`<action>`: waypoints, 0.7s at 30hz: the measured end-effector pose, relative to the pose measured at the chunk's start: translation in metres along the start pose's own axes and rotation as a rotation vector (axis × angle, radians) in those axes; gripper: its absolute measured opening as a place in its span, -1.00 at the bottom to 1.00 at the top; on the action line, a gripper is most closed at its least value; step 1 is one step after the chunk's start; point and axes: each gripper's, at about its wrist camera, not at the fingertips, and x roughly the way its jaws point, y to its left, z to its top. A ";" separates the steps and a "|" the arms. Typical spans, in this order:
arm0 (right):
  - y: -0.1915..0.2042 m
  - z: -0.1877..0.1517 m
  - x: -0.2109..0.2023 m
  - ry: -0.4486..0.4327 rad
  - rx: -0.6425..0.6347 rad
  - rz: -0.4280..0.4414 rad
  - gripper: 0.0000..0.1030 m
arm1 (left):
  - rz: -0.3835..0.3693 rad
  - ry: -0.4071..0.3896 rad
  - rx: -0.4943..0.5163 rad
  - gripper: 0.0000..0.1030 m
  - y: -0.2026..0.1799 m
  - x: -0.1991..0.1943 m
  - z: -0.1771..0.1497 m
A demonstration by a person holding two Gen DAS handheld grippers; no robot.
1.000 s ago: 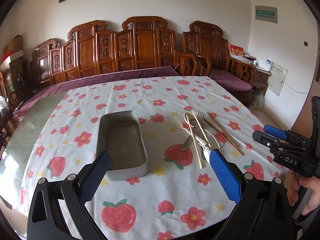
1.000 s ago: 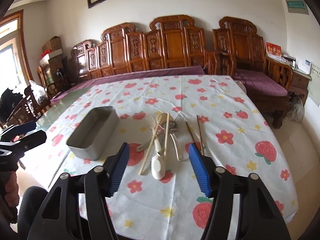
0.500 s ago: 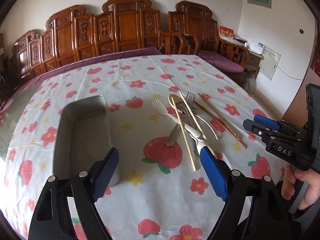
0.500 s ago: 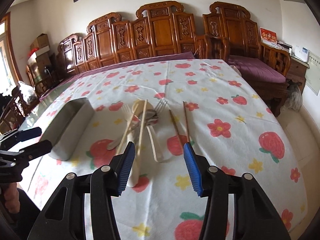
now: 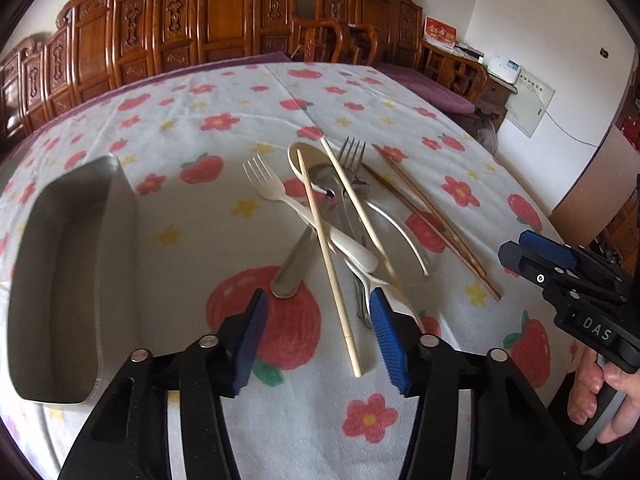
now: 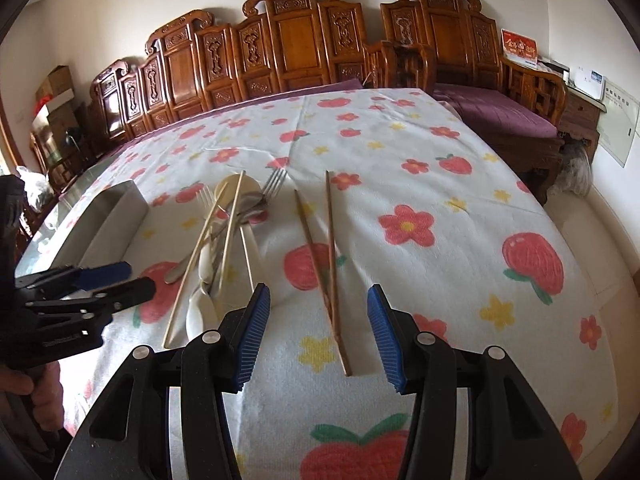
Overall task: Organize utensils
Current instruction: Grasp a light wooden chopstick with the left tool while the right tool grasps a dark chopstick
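The tray (image 5: 60, 264), a long metal box, lies empty on the tablecloth (image 5: 248, 104), and everything else is placed from it: the pile (image 5: 336, 216) of forks, spoons and pale chopsticks lies just to its right, and the brown chopsticks (image 6: 324, 256) lie farther right again, well apart from the tray. The left gripper (image 5: 318, 330) is over the near end of the pile; its jaws have just been closing, yet they stand parted with no pad pressing, one pale chopstick (image 5: 332, 268) running between them, long axis pointing away from the camera. The right gripper (image 6: 318, 326) has its jaws spread either side of the near tips of the brown chopsticks, which also run away from it and pinch nothing. Judging by this, each hand is nearer its own pair and would close across the sticks.
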 end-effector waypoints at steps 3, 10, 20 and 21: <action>-0.002 -0.002 0.006 0.019 0.002 -0.006 0.03 | -0.007 0.030 -0.002 -0.31 -0.001 0.013 -0.004; -0.004 -0.005 0.012 0.039 0.004 -0.012 0.03 | -0.016 0.058 -0.022 -0.49 0.001 0.029 -0.009; -0.008 -0.001 0.021 0.051 0.006 -0.028 -0.02 | -0.043 0.050 -0.048 -0.92 0.006 0.029 -0.010; -0.008 0.002 0.023 0.049 -0.001 -0.032 -0.06 | -0.044 0.049 -0.051 -0.92 0.008 0.028 -0.010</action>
